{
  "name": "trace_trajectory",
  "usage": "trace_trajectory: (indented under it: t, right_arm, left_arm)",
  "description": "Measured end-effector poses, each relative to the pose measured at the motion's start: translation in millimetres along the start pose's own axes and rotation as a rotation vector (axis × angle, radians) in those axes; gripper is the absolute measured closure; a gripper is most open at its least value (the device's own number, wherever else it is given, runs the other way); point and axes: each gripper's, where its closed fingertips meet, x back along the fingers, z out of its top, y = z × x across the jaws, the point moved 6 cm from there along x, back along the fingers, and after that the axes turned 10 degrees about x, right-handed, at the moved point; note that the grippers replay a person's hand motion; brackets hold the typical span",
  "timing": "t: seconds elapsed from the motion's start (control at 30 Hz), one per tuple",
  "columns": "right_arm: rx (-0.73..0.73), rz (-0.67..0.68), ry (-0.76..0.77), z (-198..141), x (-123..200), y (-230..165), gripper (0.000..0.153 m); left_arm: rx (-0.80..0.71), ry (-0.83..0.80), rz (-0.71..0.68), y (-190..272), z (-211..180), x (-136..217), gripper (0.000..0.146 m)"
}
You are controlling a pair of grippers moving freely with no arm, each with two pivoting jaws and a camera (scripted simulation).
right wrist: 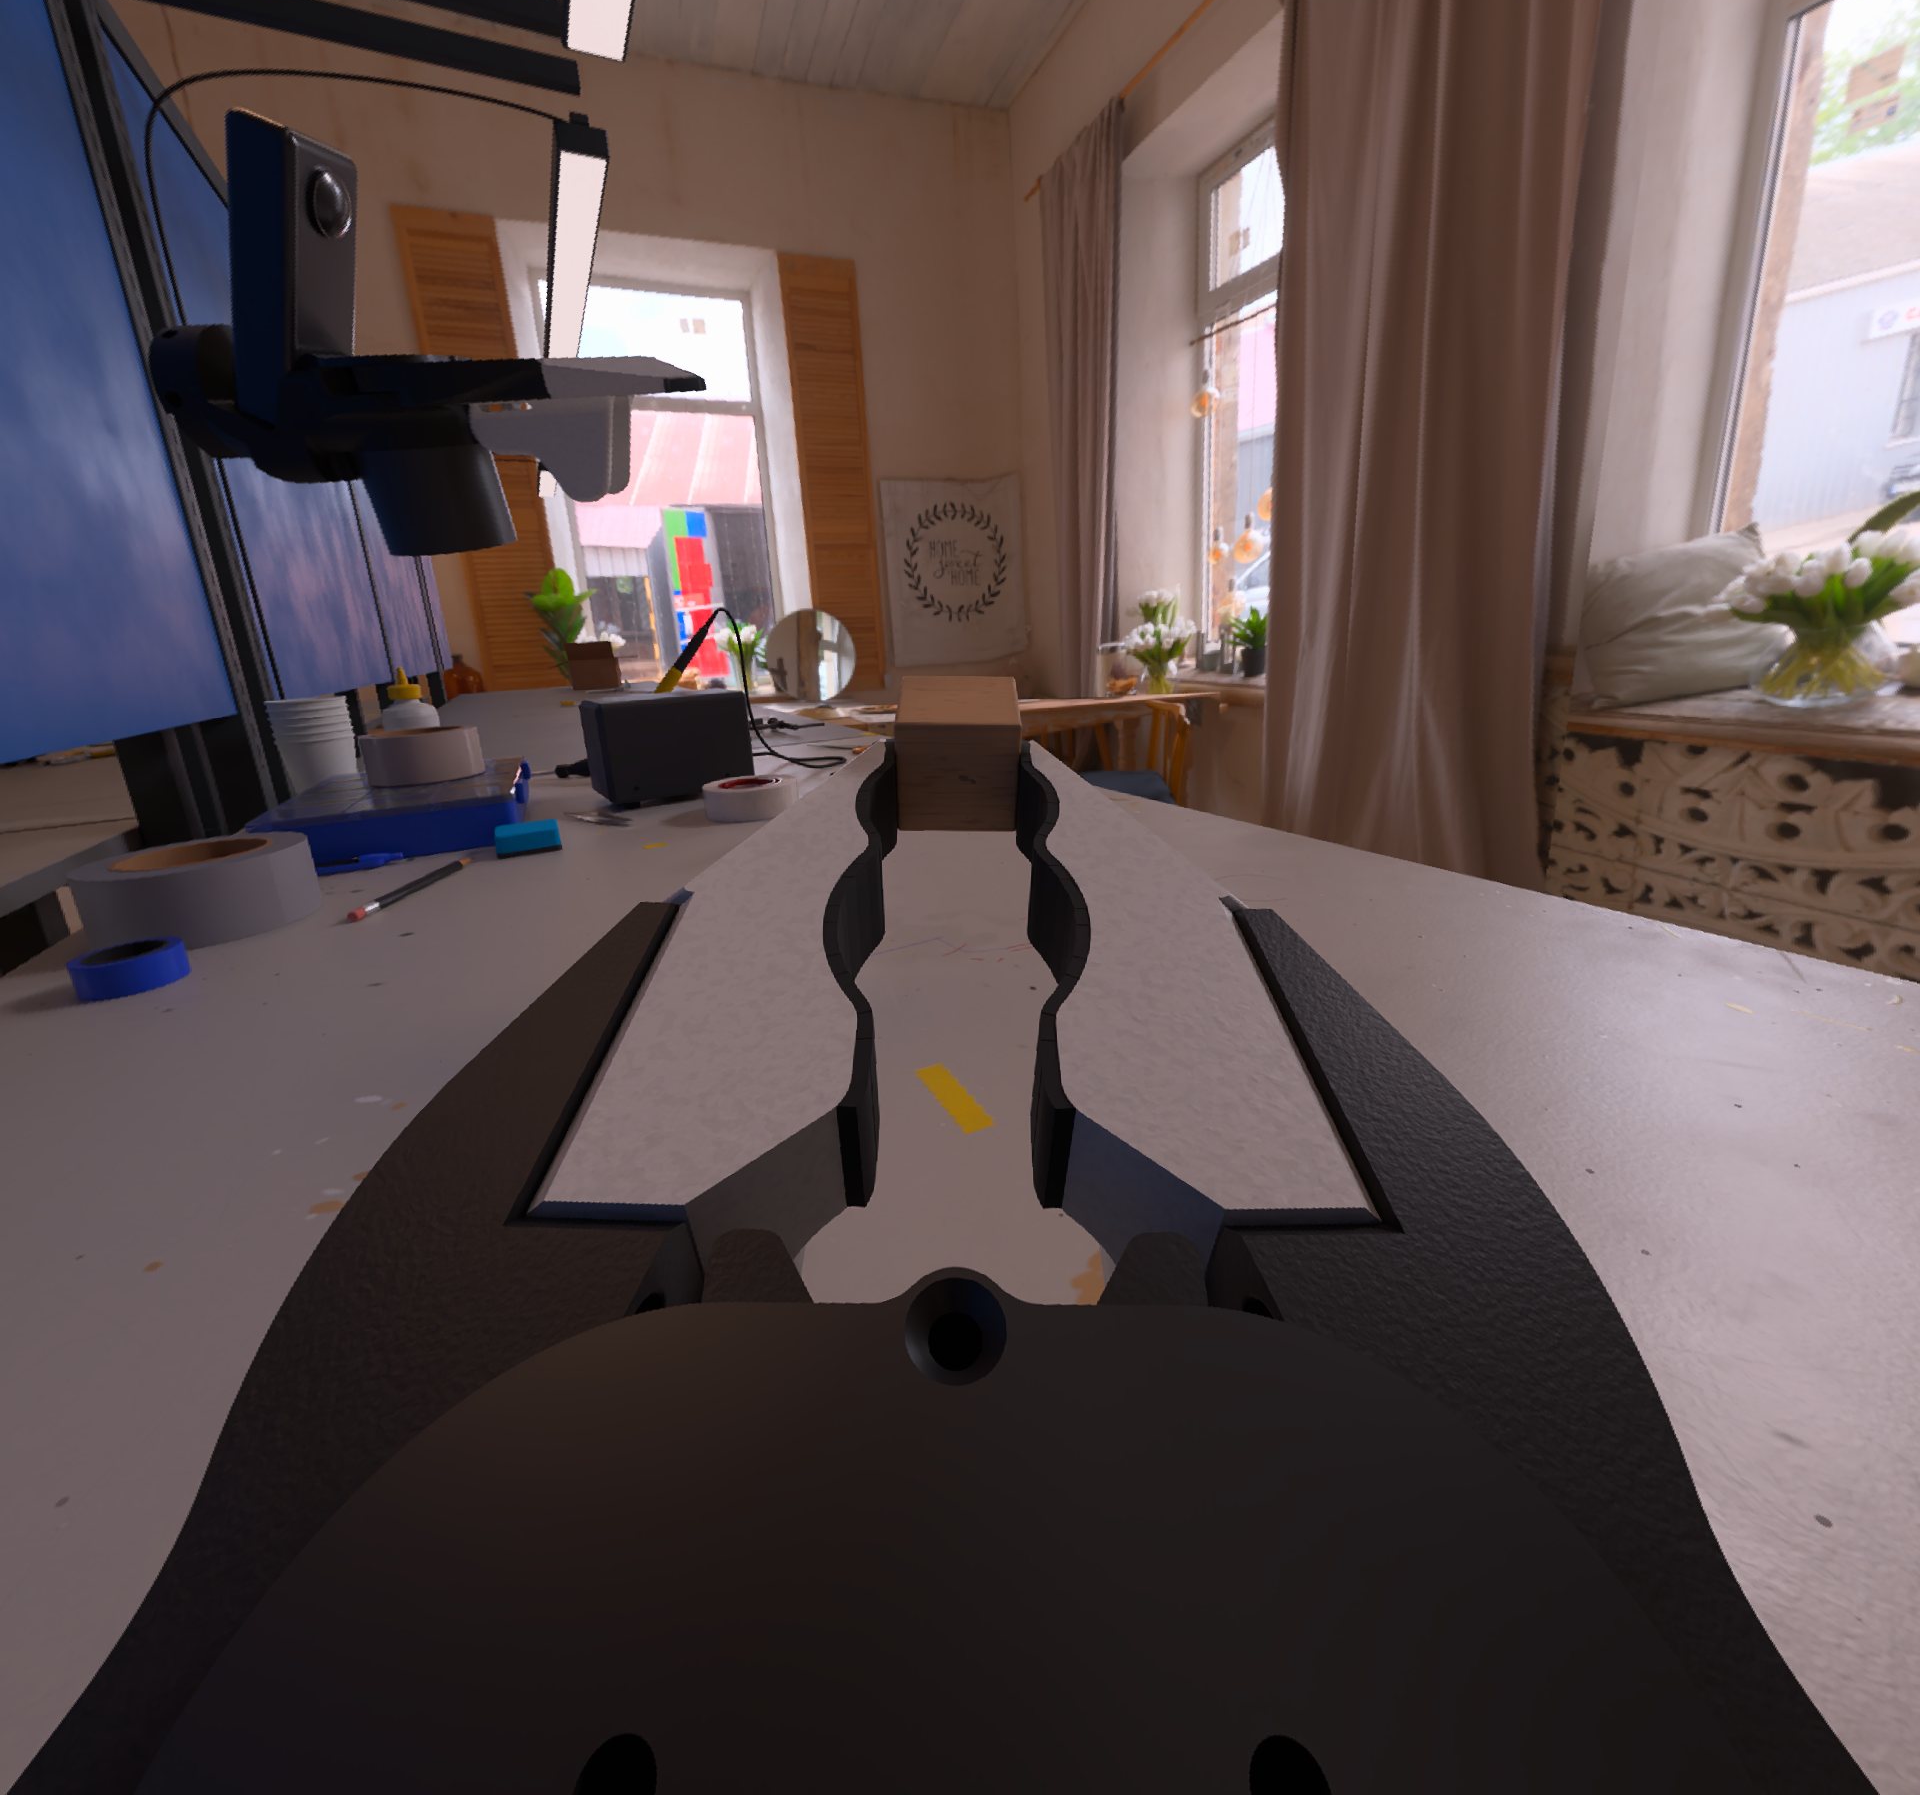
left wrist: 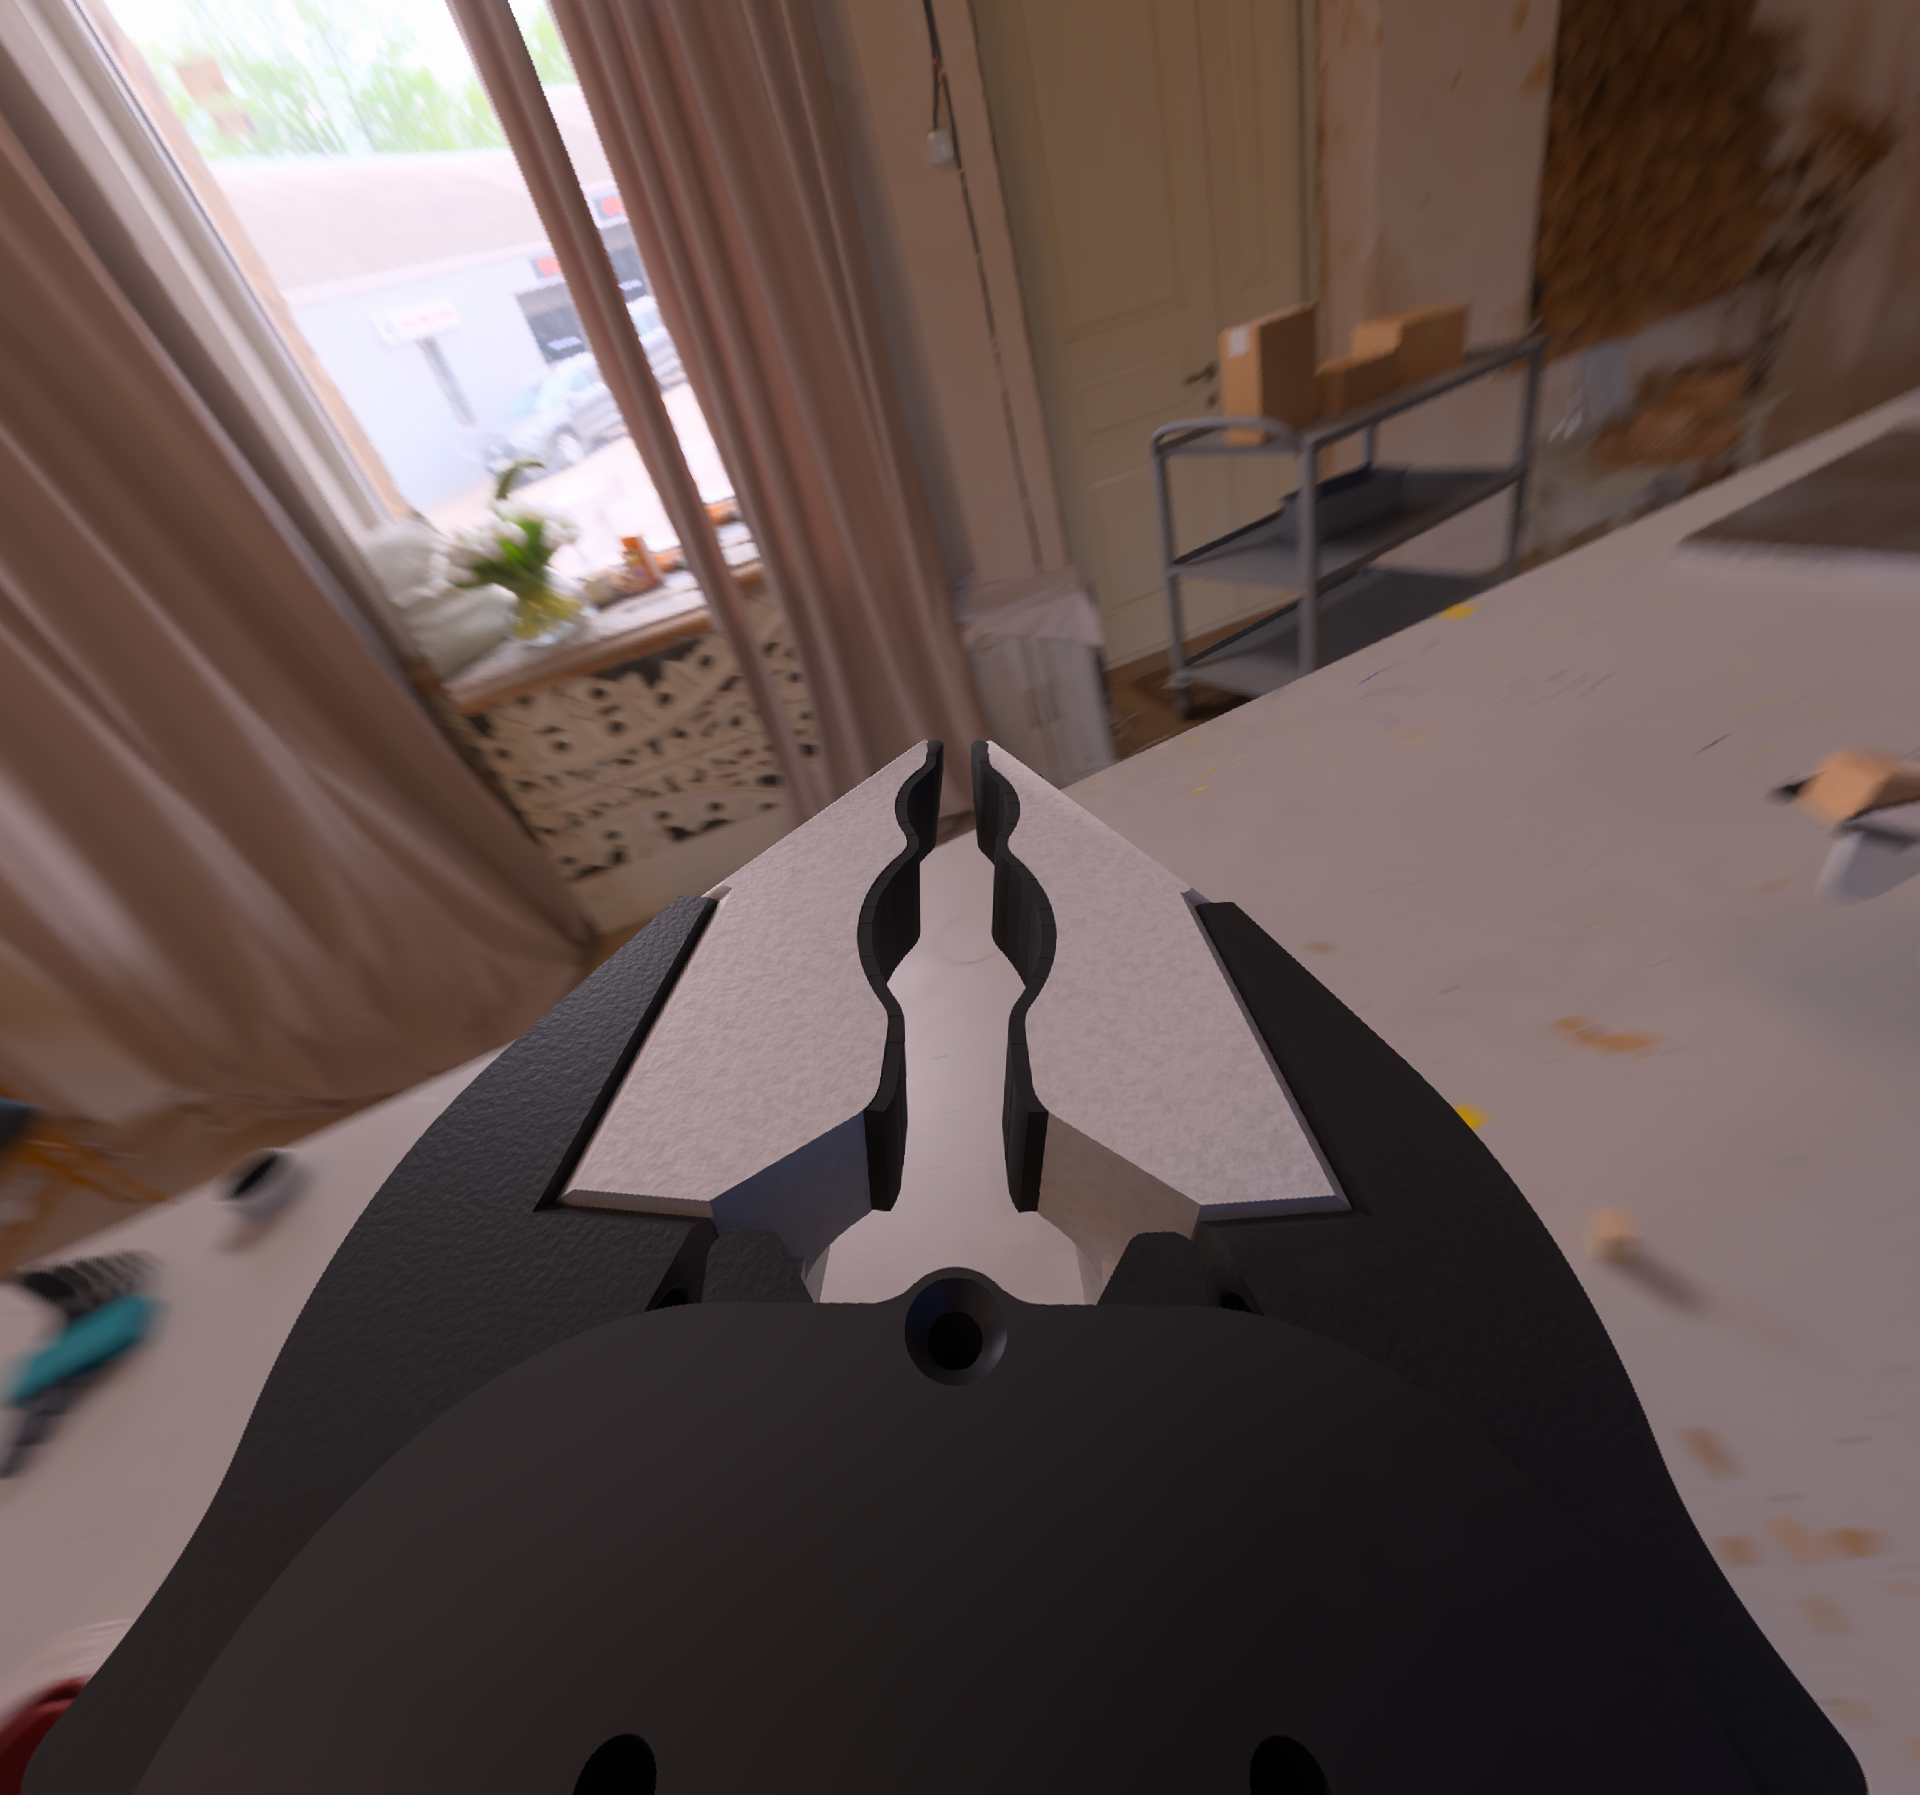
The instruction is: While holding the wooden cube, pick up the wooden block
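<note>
Pale grey, paint-flecked worktop (right wrist: 1558, 1070), matt, carrying workshop clutter along its left edge.

Right hand-held gripper (right wrist: 956, 758): fingers clamped on the wooden cube (right wrist: 956, 753), which sits between the tips, raised clear of the worktop. A short yellow strip (right wrist: 954, 1098) lies on the surface below the fingers.

Left hand-held gripper (left wrist: 956, 758): jaws drawn almost together with only a thin slit at the tips, nothing between them. Seen from the right wrist view it hangs in the air up and left of the cube (right wrist: 582, 395).

Wooden block: a blurred tan piece (left wrist: 1855, 784) far right in the left wrist view may be it; cannot tell, as another gripper appears to hold it.

Left of the cube, on the worktop: dark box (right wrist: 665, 743), white tape roll (right wrist: 746, 797), blue tray (right wrist: 395, 815), large grey tape roll (right wrist: 197, 888), blue tape roll (right wrist: 128, 968), pencil (right wrist: 410, 888).

Room, relative to the cube: blue panels (right wrist: 94, 498) far left; shuttered window (right wrist: 675, 478) behind; beige curtains (right wrist: 1423, 395) and a sill with white tulips (right wrist: 1829, 602) to the right. Grey trolley (left wrist: 1340, 540) with cardboard boxes stands by a cream door in the left wrist view.
</note>
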Motion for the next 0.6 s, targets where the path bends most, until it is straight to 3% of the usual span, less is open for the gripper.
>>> trace_trajectory:
  t: [0.17, 0.27, 0.47, 0.6]
  right_arm:
    - [-0.001, -0.014, 0.028, 2.5, 2.0, 1.2, 0.131]
    - [-0.008, -0.017, 0.045, 4.1, 3.4, 1.9, 0.131]
    - [-0.011, -0.025, 0.080, 7.5, 6.4, 2.9, 0.131]
    - [-0.028, -0.006, 0.147, 14.4, 12.1, 3.5, 0.131]
  left_arm:
    - [0.344, 0.011, -0.141, 38.5, -12.7, -3.6, 0.140]
    - [0.433, 0.018, -0.229, 66.2, -31.4, -9.2, 0.140]
    - [0.405, 0.085, -0.420, 112.8, -60.7, -24.7, 0.141]
    - [0.183, 0.165, -0.558, 137.8, -92.5, -22.1, 0.141]
